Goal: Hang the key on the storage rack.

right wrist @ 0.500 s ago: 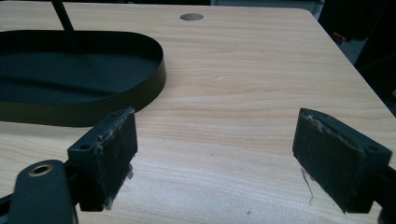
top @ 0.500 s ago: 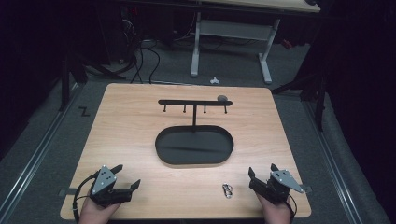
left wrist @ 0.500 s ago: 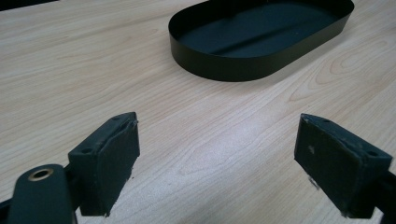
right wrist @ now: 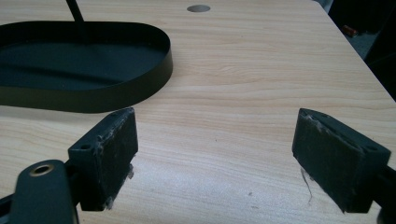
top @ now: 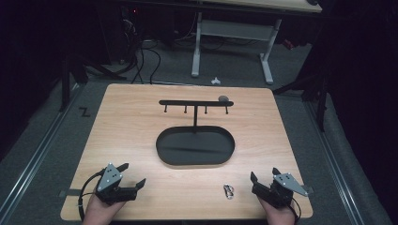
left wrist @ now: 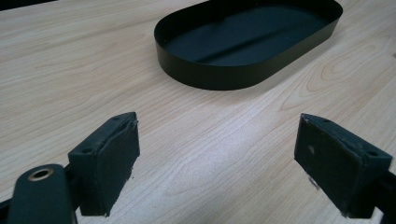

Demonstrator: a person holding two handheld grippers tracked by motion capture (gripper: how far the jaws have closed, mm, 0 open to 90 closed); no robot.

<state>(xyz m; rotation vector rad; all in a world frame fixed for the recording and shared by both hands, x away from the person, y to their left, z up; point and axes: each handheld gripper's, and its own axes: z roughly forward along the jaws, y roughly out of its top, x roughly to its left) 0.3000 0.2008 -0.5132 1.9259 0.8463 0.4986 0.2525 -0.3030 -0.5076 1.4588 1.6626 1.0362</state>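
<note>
The left hand-held gripper (top: pixel 126 180) rests near the front of the counter (top: pixel 126 126), jaws spread wide and holding nothing. The right hand-held gripper (top: pixel 263 183) is the same, wide and empty. Between them lies a small metal clip (top: pixel 228 191), untouched. Farther out sits the black oval tray (top: pixel 162 150), with nothing inside, and its hook rack (top: pixel 195 102) is bare. It looks like nothing has started yet.

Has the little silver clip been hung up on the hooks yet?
Not yet. Nothing looks done: the silver clip lies on the table, in front of the black tray, and the hook bar carries nothing. The left gripper and right gripper are open and holding nothing. Picking up and hanging probably remain.
</note>
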